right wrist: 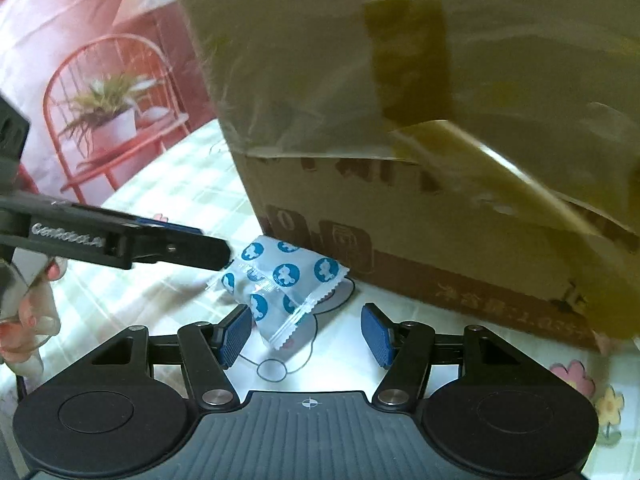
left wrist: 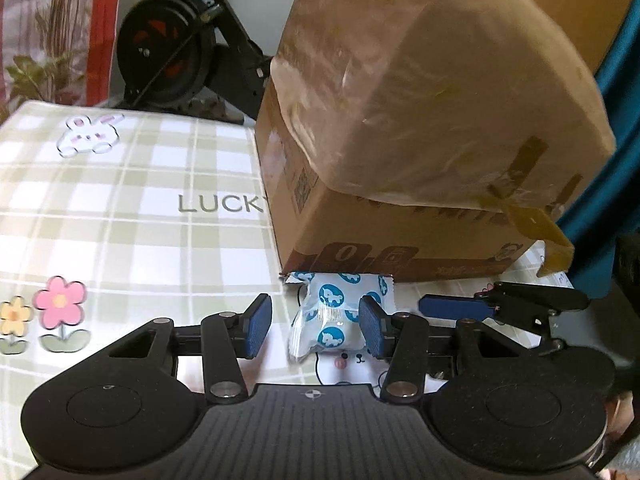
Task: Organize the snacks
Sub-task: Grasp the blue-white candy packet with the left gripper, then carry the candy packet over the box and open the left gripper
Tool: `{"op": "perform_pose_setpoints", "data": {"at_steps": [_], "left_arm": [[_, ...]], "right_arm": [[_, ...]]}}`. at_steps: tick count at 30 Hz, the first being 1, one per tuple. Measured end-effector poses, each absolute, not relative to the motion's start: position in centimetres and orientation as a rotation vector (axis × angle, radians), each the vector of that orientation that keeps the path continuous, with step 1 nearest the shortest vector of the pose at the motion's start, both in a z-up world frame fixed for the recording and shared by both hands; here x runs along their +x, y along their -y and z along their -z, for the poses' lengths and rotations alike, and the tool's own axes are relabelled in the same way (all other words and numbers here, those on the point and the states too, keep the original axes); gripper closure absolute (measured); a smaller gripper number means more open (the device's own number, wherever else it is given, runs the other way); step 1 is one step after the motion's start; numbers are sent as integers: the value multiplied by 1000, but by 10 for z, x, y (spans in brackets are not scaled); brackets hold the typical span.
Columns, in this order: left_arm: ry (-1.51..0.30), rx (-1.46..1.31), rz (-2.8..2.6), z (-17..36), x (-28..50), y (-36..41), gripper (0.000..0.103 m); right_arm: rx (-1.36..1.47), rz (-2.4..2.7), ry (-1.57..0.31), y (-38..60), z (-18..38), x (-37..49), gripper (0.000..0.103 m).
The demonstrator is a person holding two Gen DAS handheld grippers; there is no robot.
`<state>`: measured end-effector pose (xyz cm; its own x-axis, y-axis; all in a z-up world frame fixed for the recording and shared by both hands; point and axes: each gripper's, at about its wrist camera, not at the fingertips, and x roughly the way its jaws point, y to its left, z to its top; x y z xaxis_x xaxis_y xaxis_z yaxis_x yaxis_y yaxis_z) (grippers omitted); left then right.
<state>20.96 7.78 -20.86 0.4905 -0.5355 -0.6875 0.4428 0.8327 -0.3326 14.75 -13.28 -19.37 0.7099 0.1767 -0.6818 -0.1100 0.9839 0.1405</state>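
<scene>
A white snack packet (left wrist: 330,316) printed with blue circles lies on the checked tablecloth, against the foot of a cardboard box (left wrist: 400,240). My left gripper (left wrist: 316,326) is open around it: the right pad (left wrist: 372,330) is at the packet's edge and the left pad (left wrist: 260,326) stands clear of it. In the right wrist view the same packet (right wrist: 280,280) lies just ahead of my open right gripper (right wrist: 306,336), nearer its left pad (right wrist: 236,334). The left gripper's black finger (right wrist: 180,246) reaches the packet from the left.
The box's taped flap (left wrist: 420,80) hangs forward over the packet, loose tape (right wrist: 500,168) dangling. The checked cloth (left wrist: 120,220) stretches to the left. An exercise bike (left wrist: 172,52) stands beyond the table. A person's hand (right wrist: 28,320) is at the left edge.
</scene>
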Motion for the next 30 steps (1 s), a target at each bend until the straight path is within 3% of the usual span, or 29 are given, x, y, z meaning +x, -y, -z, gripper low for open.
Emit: {"op": "perform_pose_setpoints", "data": {"at_steps": [9,11,14,23,30], "left_arm": [[-916,-247,615,234,221,-75,55],[-905,-252,632,234,217,-74,63],[-895,-223,632,233,206,-70,64],[-911,-233,635,231,158,-54,64],[-848,-168,645,201,129,-28,64]], "right_arm": [[-63,-182,-777,103,208,157,44],[-70,-187,-763,102,208,154,55],[-48,-192,-757,103,205,147,65],[0,-189,-734,110,204,92,71],[16,-164,-636,119,185,55,72]]}}
